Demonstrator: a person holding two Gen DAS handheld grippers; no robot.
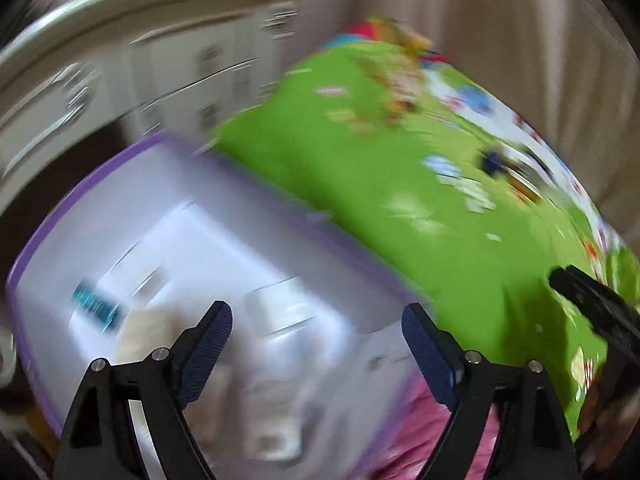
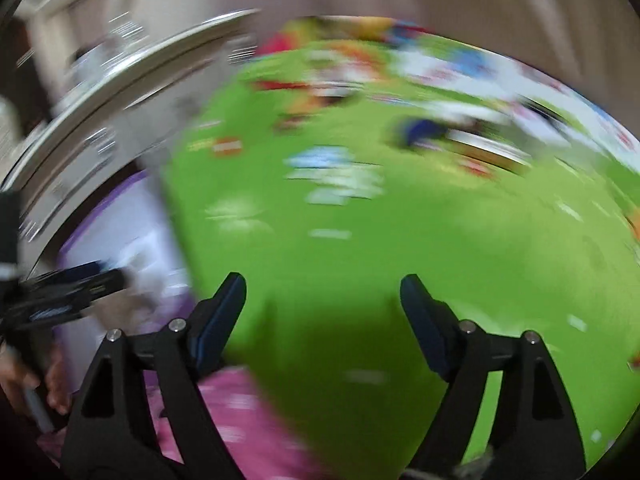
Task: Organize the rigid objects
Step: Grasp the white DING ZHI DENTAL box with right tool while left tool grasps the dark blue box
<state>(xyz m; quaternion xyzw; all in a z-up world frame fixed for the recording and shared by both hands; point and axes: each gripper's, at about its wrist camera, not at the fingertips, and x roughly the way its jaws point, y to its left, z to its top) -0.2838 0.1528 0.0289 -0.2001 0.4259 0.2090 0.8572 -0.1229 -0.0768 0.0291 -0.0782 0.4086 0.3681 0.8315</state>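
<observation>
Above the purple-rimmed bin [image 1: 168, 240], at 9 o'clock of the green mat [image 1: 400, 208], we hold the left hand-held gripper [image 1: 316, 330] and right hand-held gripper [image 2: 322, 300] open, empty. Risk: blurred views may cause us to misjudge the white bottle [image 1: 280, 320].

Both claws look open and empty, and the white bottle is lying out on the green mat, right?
Not quite. Both the left claw and right claw are open and empty, but the white bottle is inside the purple-rimmed bin, not on the green mat. The left wrist view shows it, though blurred.
</observation>
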